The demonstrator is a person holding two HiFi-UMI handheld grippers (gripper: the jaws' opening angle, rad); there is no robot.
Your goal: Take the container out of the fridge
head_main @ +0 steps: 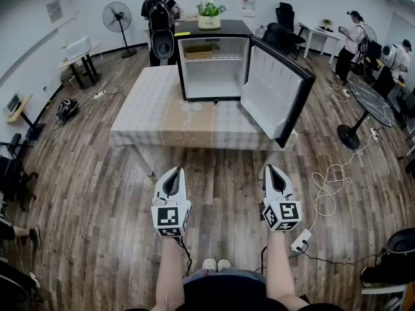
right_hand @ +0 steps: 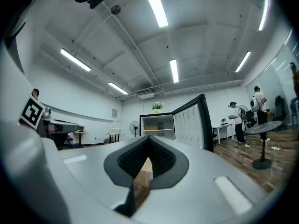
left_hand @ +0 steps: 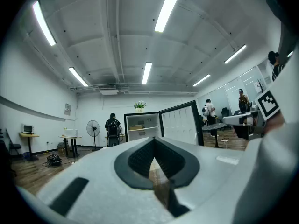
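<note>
Standing fan (head_main: pixel 117 17) is way off at the back left. Left gripper (head_main: pixel 173 172) is held low over the wood floor, jaws pressed together with nothing in them. Straight ahead the mini fridge (head_main: pixel 214 86) sits on the table (head_main: pixel 146 118), potted plant (head_main: pixel 211 11) on top. The container (head_main: pixel 198 52) is on the fridge's upper shelf, well apart from both grippers. Right gripper (head_main: pixel 271 169) is the same deal, jaws closed and empty. The fridge door (head_main: pixel 272 89) hangs wide open to the right.
</note>
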